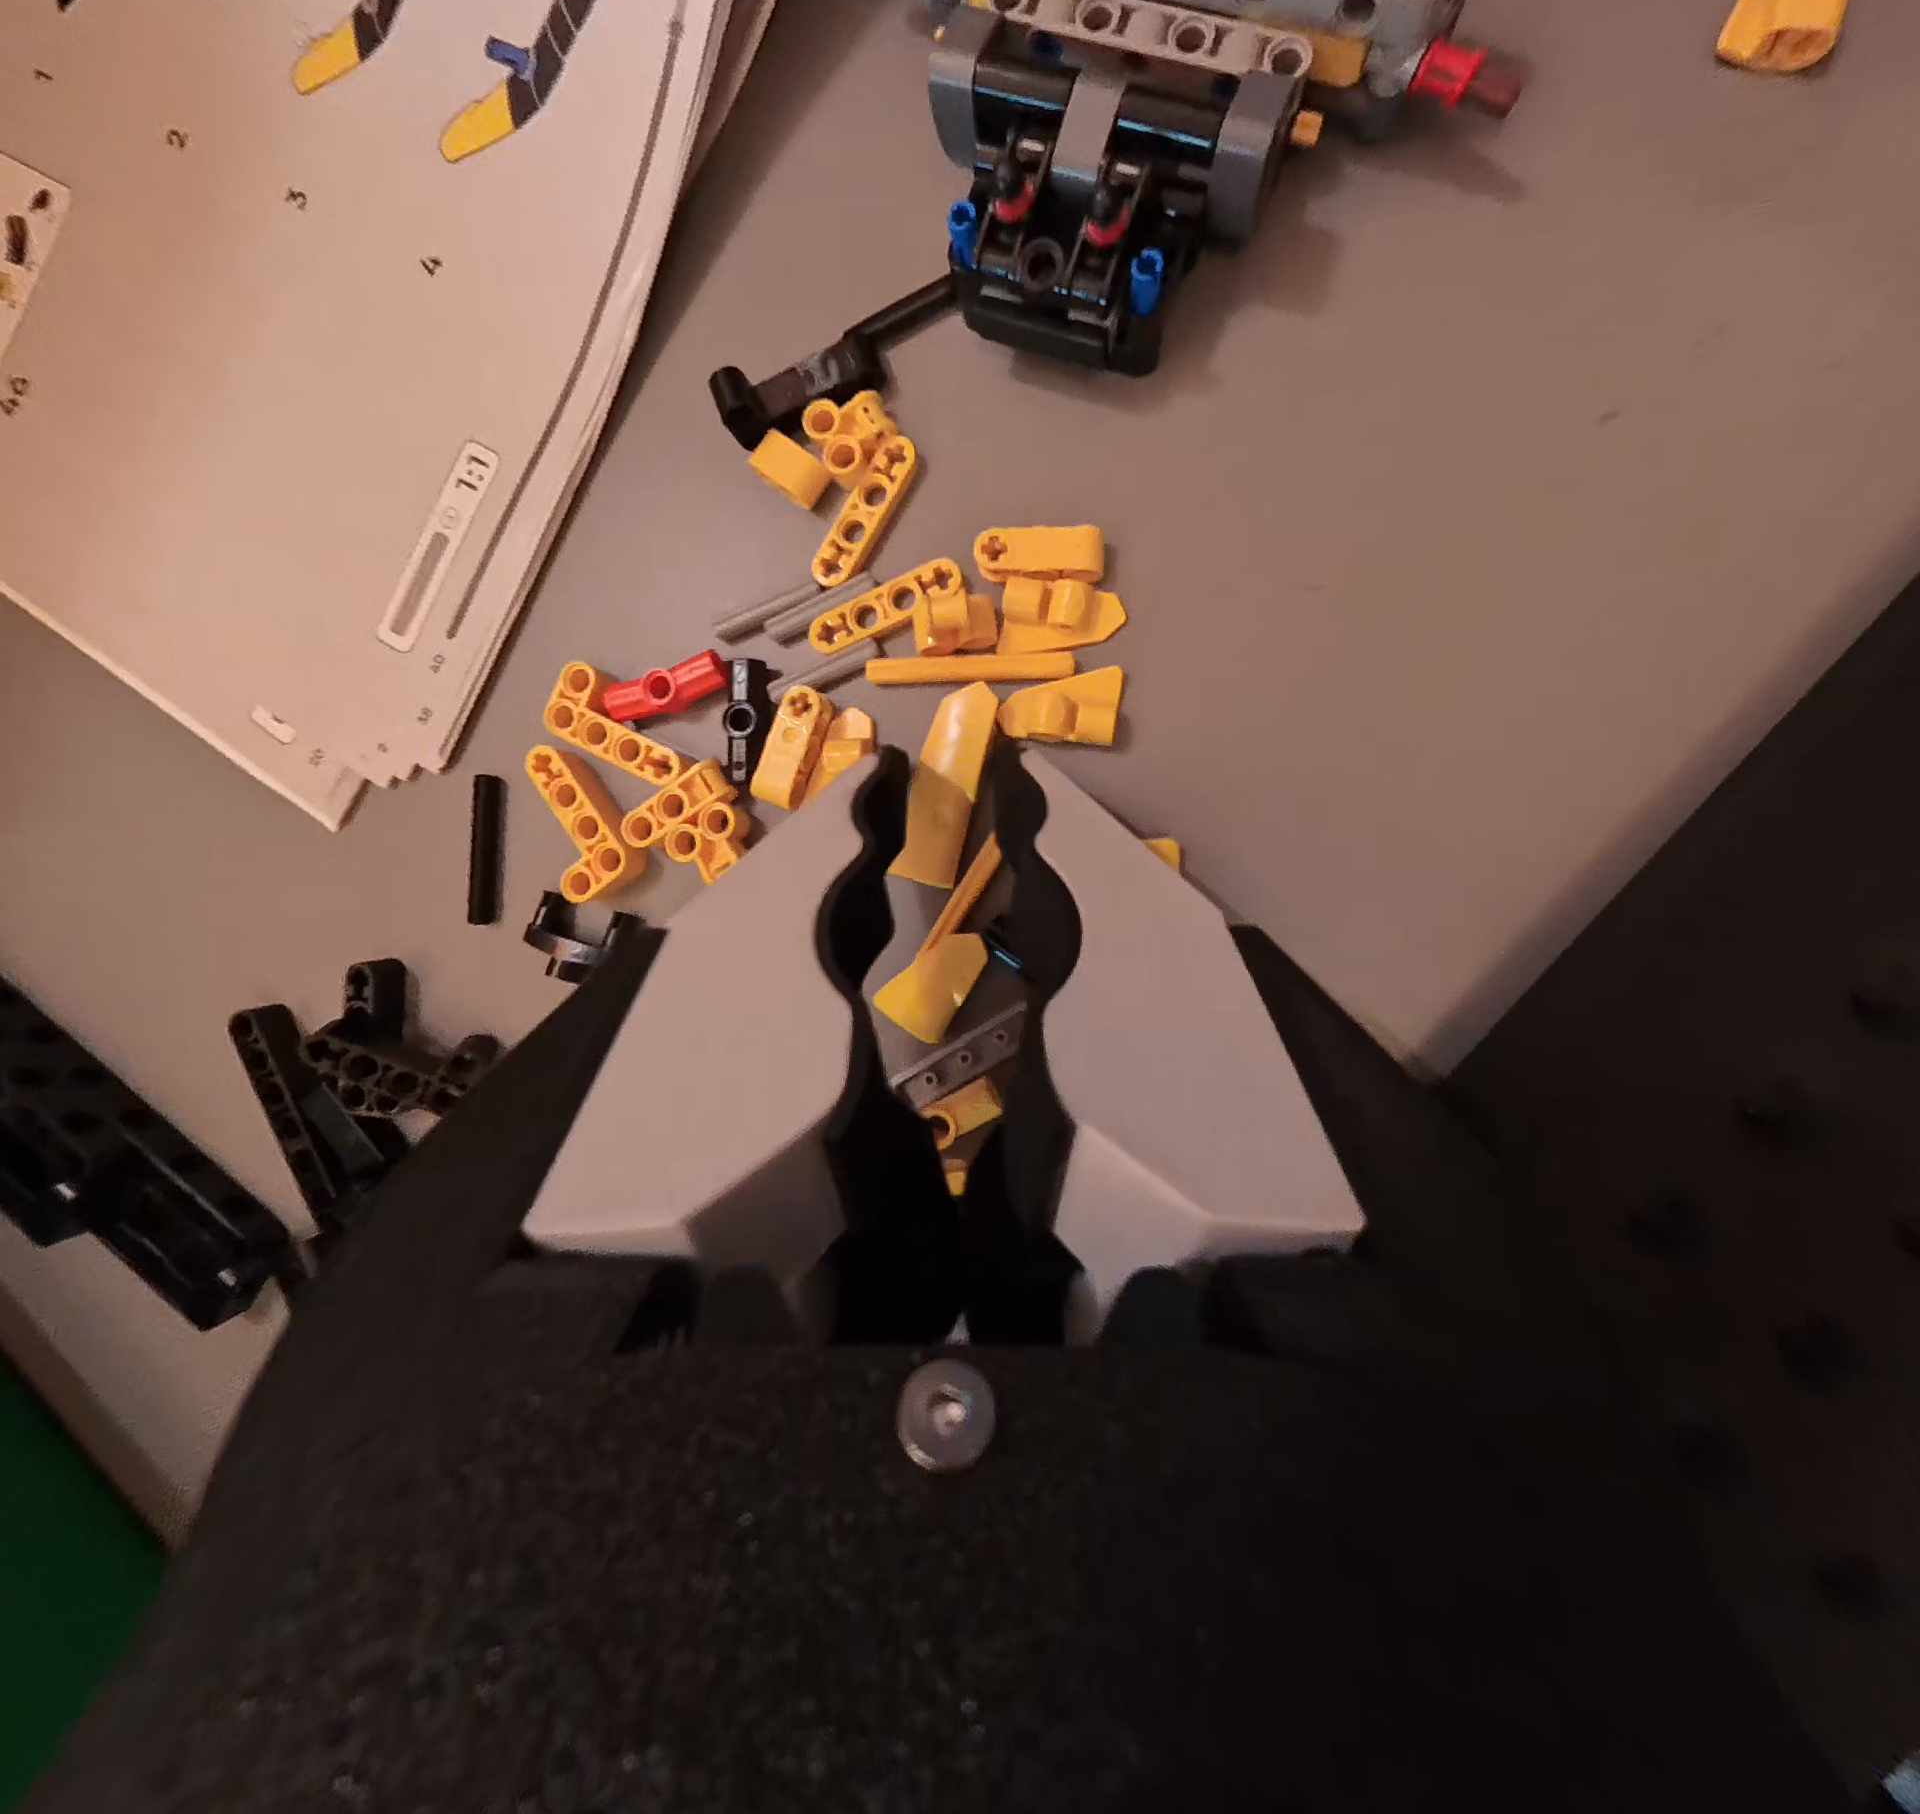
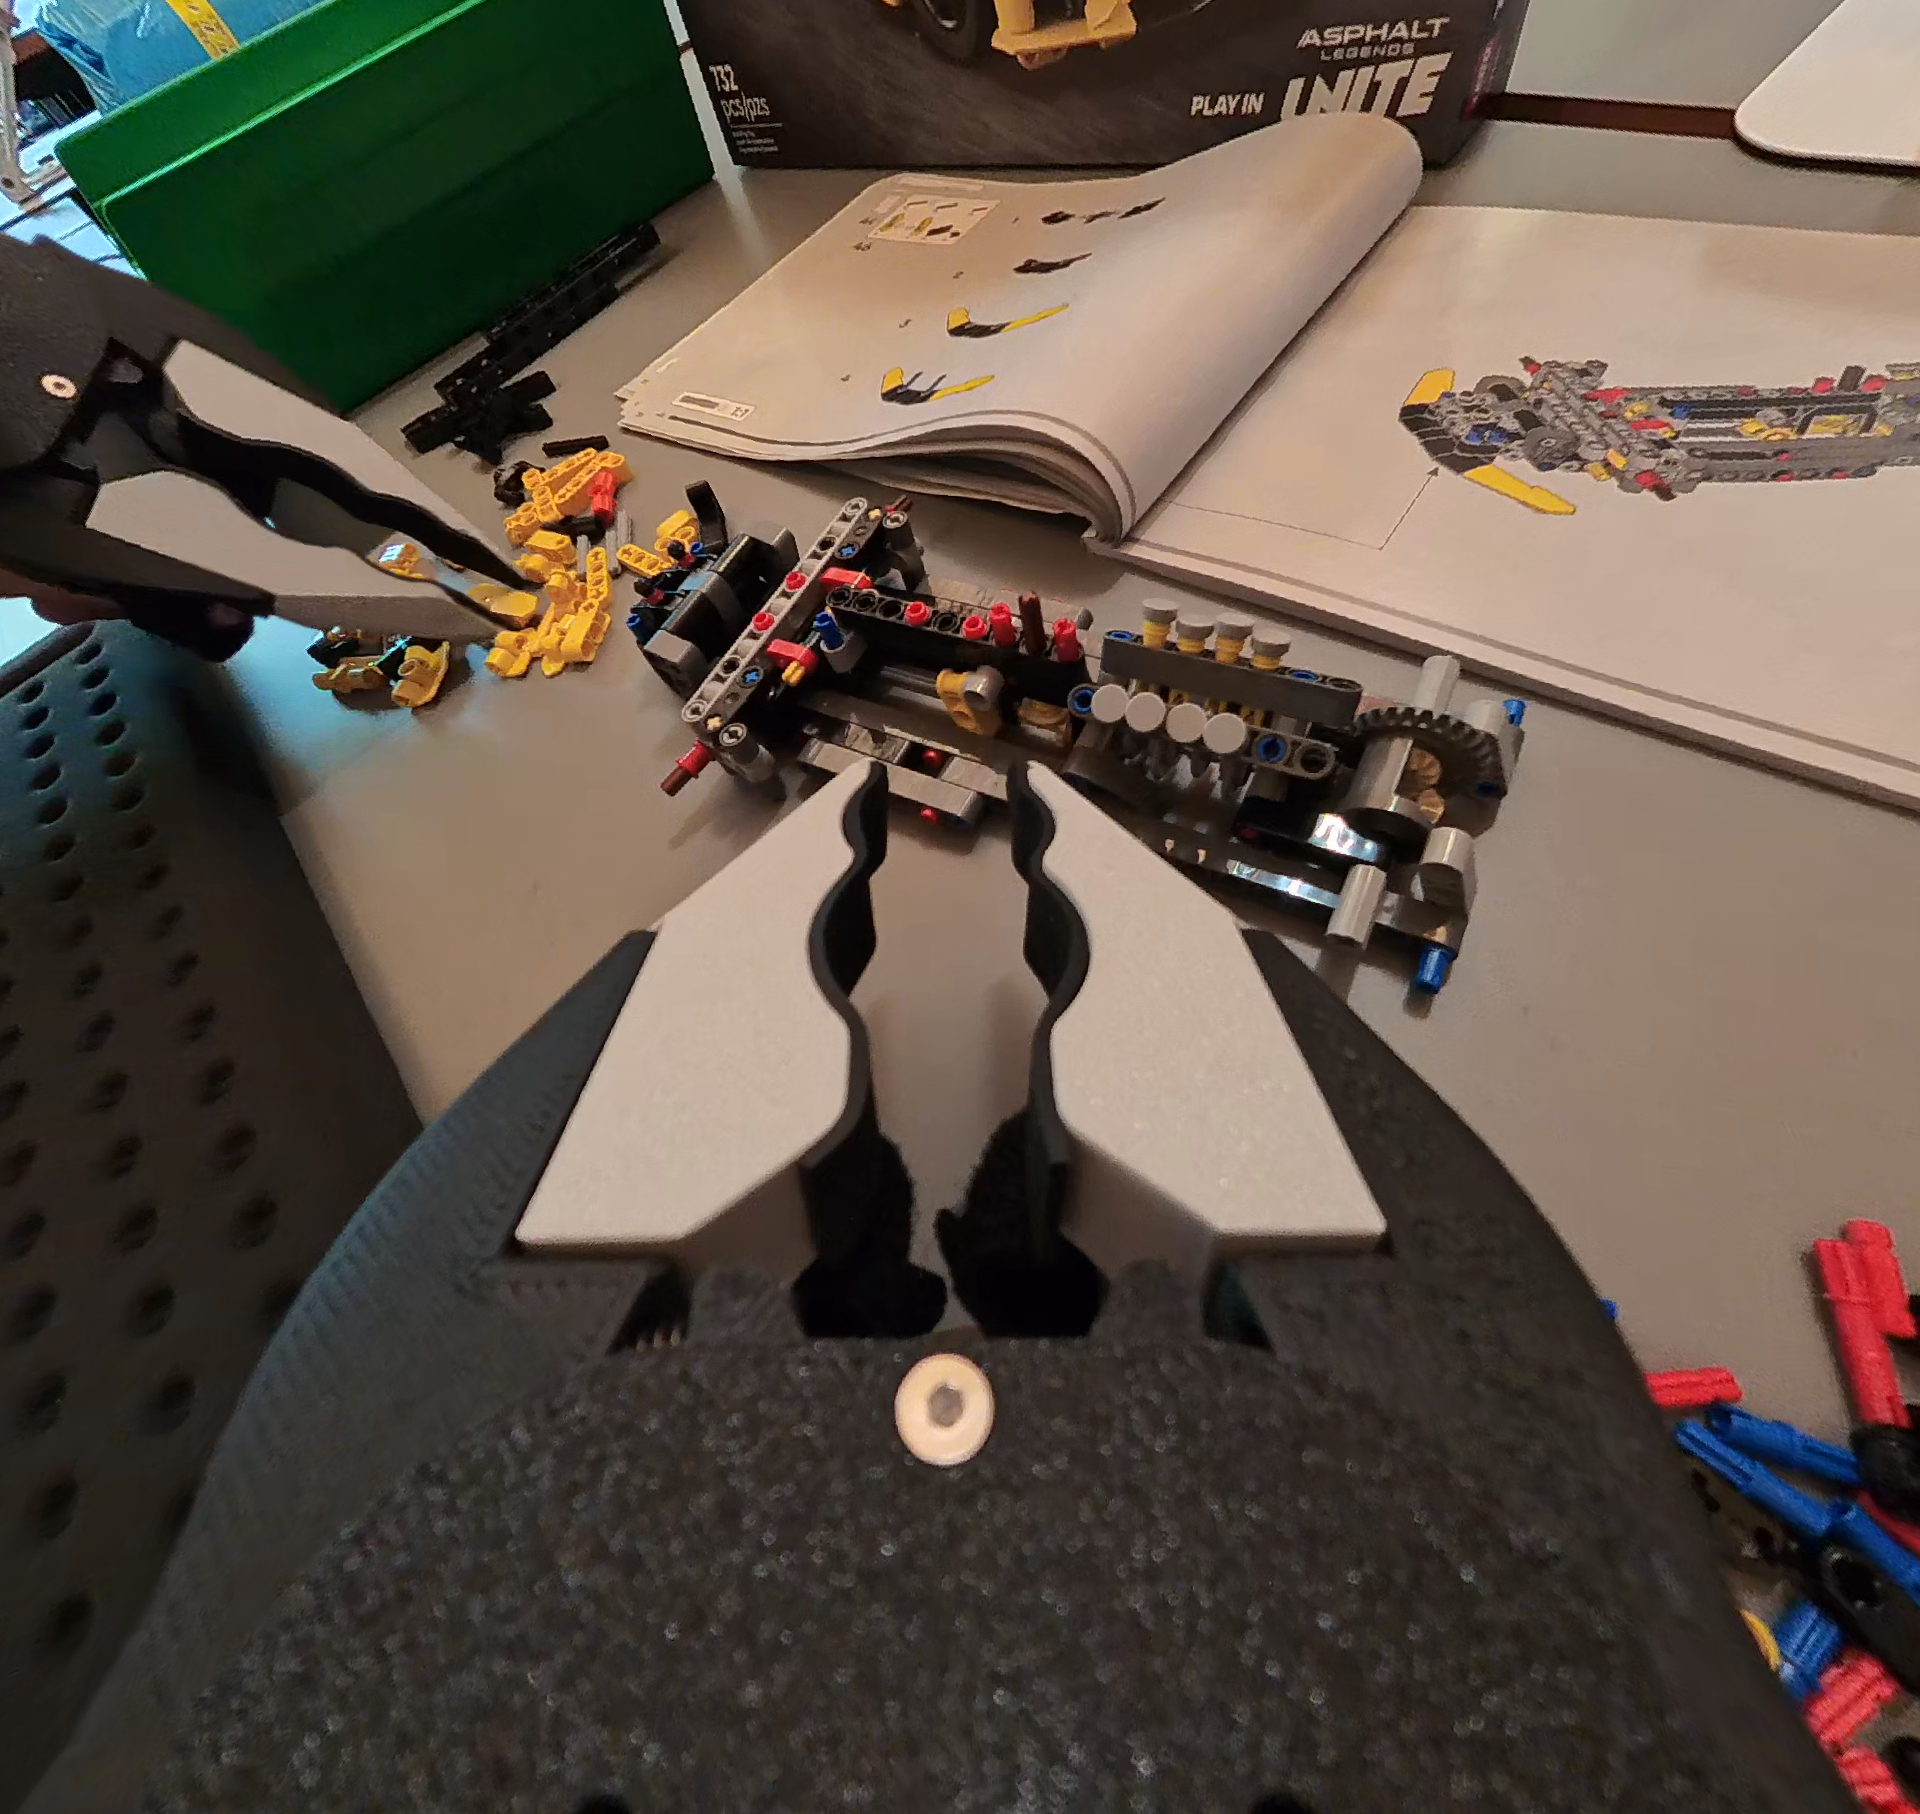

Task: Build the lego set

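Observation:
My left gripper [image 1: 951, 765] is open and hangs low over a pile of yellow Lego pieces [image 1: 831, 642] on the grey table. A yellow curved panel [image 1: 951, 777] lies between its fingertips, and more yellow pieces show in the gap behind. It also shows in the right wrist view [image 2: 509, 592], at the near edge of the same pile [image 2: 561, 559]. My right gripper [image 2: 945, 782] is open and empty, its tips just in front of the part-built chassis [image 2: 1039, 704]. The chassis front shows in the left wrist view [image 1: 1091, 154].
The open instruction booklet [image 2: 1039, 341] lies behind the chassis, and the set's box [image 2: 1091, 19] and a green bin [image 2: 395, 185] stand beyond it. Black beams [image 1: 343, 1068] lie left of the pile. Red and blue pins [image 2: 1829, 1515] lie at the near right. A black perforated surface [image 2: 125, 933] borders the table. Tip to tip, the grippers are about 25 cm apart.

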Action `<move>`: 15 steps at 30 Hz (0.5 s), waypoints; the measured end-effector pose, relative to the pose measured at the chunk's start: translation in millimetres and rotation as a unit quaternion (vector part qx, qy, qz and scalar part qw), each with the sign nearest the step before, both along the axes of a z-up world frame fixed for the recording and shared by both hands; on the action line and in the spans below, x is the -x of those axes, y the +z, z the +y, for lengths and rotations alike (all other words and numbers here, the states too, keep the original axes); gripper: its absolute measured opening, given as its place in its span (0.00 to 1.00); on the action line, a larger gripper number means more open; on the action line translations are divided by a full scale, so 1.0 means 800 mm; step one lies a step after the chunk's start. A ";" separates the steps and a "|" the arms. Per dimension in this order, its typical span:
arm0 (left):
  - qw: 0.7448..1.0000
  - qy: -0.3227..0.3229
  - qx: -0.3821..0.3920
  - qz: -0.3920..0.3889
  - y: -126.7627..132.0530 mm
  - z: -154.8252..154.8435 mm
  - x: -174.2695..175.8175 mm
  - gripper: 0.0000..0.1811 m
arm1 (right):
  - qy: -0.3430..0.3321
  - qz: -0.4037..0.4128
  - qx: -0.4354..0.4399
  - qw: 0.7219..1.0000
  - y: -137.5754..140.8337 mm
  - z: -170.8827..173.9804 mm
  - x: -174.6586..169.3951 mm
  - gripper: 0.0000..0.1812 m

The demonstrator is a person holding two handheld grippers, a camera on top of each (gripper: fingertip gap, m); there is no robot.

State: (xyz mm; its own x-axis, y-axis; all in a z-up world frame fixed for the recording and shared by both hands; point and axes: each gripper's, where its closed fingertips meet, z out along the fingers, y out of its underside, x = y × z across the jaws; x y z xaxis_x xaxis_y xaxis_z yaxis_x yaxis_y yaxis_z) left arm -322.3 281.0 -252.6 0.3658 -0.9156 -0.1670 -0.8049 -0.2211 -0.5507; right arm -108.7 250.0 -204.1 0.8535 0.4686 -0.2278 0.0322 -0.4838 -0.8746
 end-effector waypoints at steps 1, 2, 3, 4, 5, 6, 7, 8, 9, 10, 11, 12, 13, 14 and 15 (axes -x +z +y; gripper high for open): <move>1.000 0.000 0.006 0.001 0.000 0.000 0.000 0.07 | 0.000 0.000 0.000 1.000 0.000 0.000 0.000 0.12; 1.000 -0.001 0.009 0.003 -0.001 0.000 0.000 0.07 | -0.001 0.000 0.000 1.000 0.000 0.000 0.000 0.12; 1.000 -0.003 0.009 0.005 -0.001 0.000 0.000 0.07 | -0.001 0.001 0.000 1.000 0.000 0.000 0.000 0.12; 1.000 -0.003 0.008 0.008 -0.001 0.001 0.000 0.07 | -0.001 0.001 0.000 1.000 0.000 0.000 0.000 0.12; 1.000 0.000 0.007 0.008 0.000 0.002 0.002 0.07 | -0.001 0.001 0.000 1.000 0.000 0.001 0.000 0.12; 1.000 0.003 0.007 0.002 0.001 0.004 0.002 0.07 | 0.000 0.001 0.000 1.000 0.000 0.001 0.000 0.12; 1.000 0.008 0.008 -0.014 0.006 0.005 0.000 0.07 | 0.001 0.001 -0.002 1.000 0.001 0.001 0.000 0.12; 0.999 0.015 0.015 -0.043 0.014 0.006 -0.004 0.07 | 0.005 0.003 -0.008 1.000 0.004 0.000 0.003 0.12; 0.995 0.021 0.032 -0.093 0.028 0.005 -0.013 0.07 | 0.018 0.011 -0.020 1.000 0.013 -0.002 0.009 0.12; 0.984 0.027 0.061 -0.167 0.050 0.001 -0.027 0.07 | 0.040 0.026 -0.039 0.998 0.026 -0.005 0.021 0.12; 0.961 0.030 0.104 -0.256 0.079 -0.004 -0.044 0.07 | 0.066 0.048 -0.061 0.995 0.043 -0.009 0.037 0.12; 0.924 0.030 0.158 -0.348 0.110 -0.009 -0.059 0.07 | 0.102 0.071 -0.082 0.989 0.061 -0.014 0.058 0.13; 0.876 0.029 0.219 -0.430 0.139 -0.012 -0.071 0.07 | 0.144 0.090 -0.097 0.981 0.078 -0.021 0.080 0.13; 0.821 0.019 0.286 -0.494 0.163 -0.018 -0.081 0.07 | 0.185 0.103 -0.109 0.971 0.094 -0.028 0.101 0.13; 0.760 -0.006 0.355 -0.545 0.186 -0.026 -0.088 0.07 | 0.213 0.119 -0.119 0.962 0.110 -0.030 0.118 0.13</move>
State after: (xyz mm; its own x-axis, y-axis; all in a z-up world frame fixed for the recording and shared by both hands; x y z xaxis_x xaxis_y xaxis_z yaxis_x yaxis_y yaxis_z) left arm -252.1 260.1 -103.4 -0.0772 -0.6380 0.7662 0.0389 -0.7698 -0.6371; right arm -202.9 226.0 -116.4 0.5090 0.8277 -0.2362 -0.0310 -0.2566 -0.9660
